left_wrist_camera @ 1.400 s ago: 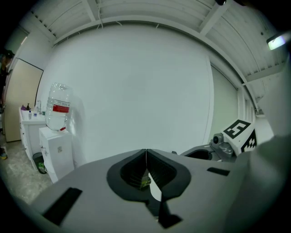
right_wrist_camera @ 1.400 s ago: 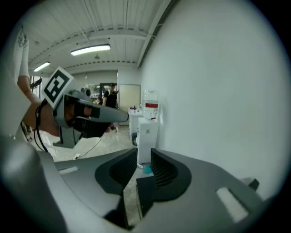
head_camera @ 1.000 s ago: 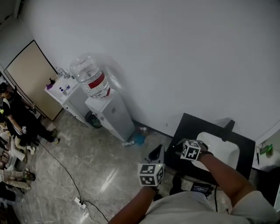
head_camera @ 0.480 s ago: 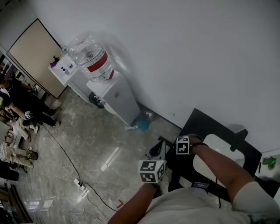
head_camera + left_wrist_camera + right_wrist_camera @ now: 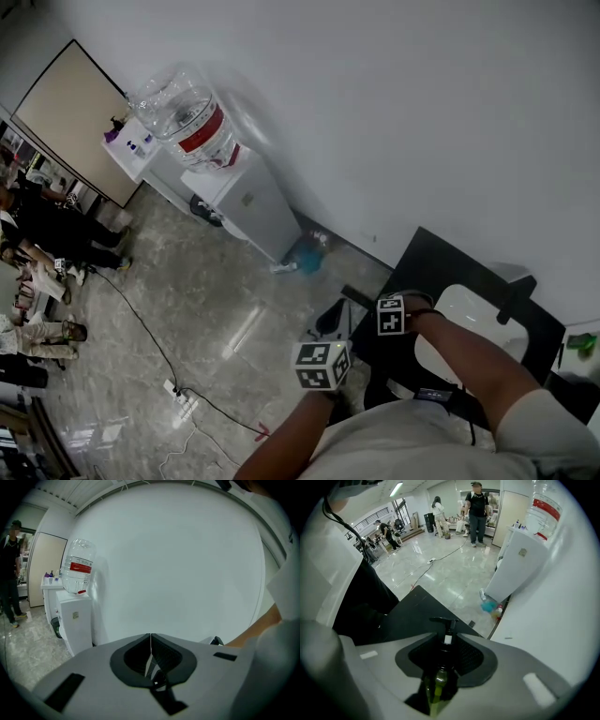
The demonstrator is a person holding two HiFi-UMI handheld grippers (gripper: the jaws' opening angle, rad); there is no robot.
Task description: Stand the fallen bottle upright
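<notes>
Right tool (image 5: 447, 637) closing round one bottle (image 5: 436, 686)

The bottle (image 5: 436, 686), clear with yellow-green liquid and a black pump, sits lengthwise between the right gripper's (image 5: 446, 635) closing jaws, its pump end reaching past the fingertips.

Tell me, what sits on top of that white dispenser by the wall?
A big clear water jug with a red label stands on the dispenser. Its neck cannot be seen.

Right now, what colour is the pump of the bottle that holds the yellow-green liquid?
The pump is black; the right gripper view shows it best.
</notes>
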